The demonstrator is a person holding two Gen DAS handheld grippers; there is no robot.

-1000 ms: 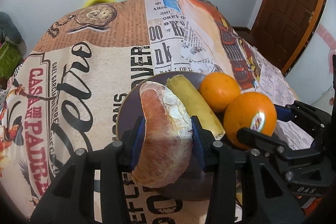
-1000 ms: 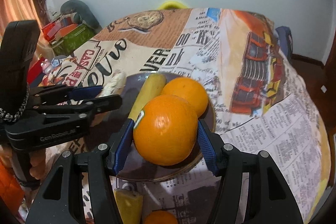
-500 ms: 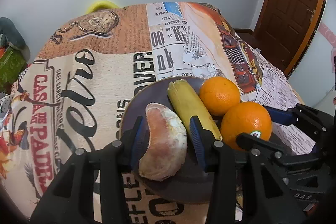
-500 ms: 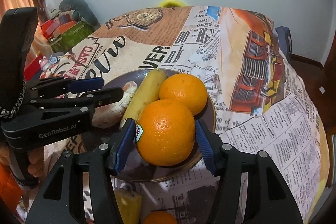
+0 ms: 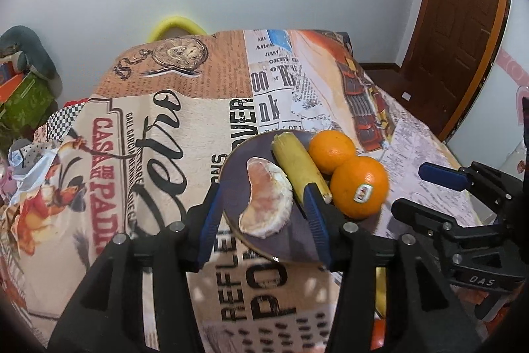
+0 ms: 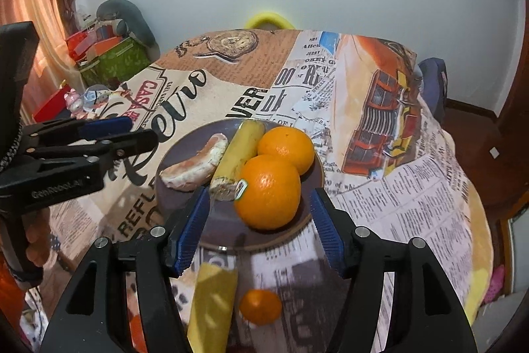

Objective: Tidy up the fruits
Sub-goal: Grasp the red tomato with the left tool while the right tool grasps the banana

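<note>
On the desk (image 5: 158, 134), under a printed cloth, largest item first:

Cloth text: big script lettering, "CASA DE PADR…" in red, "OVER", "REFLE…" and "PO…" in black block letters; newsprint columns too small to read.

Plate (image 6: 178, 151): dark, round, near the front edge; holds four fruits, so this part of the task looks done.

Plate contents: peeled citrus segment (image 5: 267, 197) at the left, banana (image 5: 299, 169) beside it, far orange (image 5: 331, 151) and near orange (image 5: 358, 186) touching each other at the right.

Left to do: a second banana (image 6: 211, 303) and a small orange (image 6: 260, 306) lie on the cloth in front of the plate, not yet on it.

Left claw (image 5: 264, 217): released, jaws opening, either side of the segment, pads clear of it.

Right claw (image 6: 258, 220): released, jaws opening, near orange between them but not touched.

Claw markings: "GenRobot.AI" on the left body in the right wrist view; "DAS" on the right body in the left wrist view.

Sticker: small label on the near orange, print unreadable.
</note>
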